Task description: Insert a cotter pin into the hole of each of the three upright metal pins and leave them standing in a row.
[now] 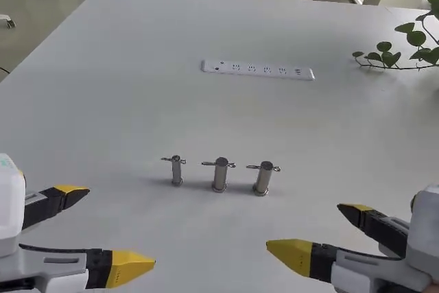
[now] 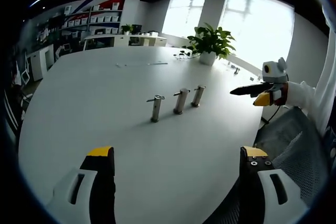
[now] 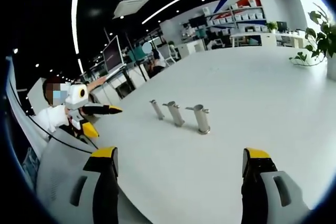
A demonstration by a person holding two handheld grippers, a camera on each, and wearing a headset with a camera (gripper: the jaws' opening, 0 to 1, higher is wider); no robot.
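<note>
Metal pins (image 1: 219,173) upright in row, cotter pins (image 1: 218,164) through; left gripper (image 1: 119,226), right gripper (image 1: 305,226) fingers (image 1: 127,267) apart, bodies cropped.

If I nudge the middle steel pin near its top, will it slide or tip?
The middle silver cylindrical metal pin is tall for its narrow foot, so a high push would probably tip it. It looks solid, likely heavy for its size. Tipped, it may roll until the thin wire cotter pin through its top catches the smooth white table.

Bright, even light, soft shadows; gripper views bend at the edges.
</note>
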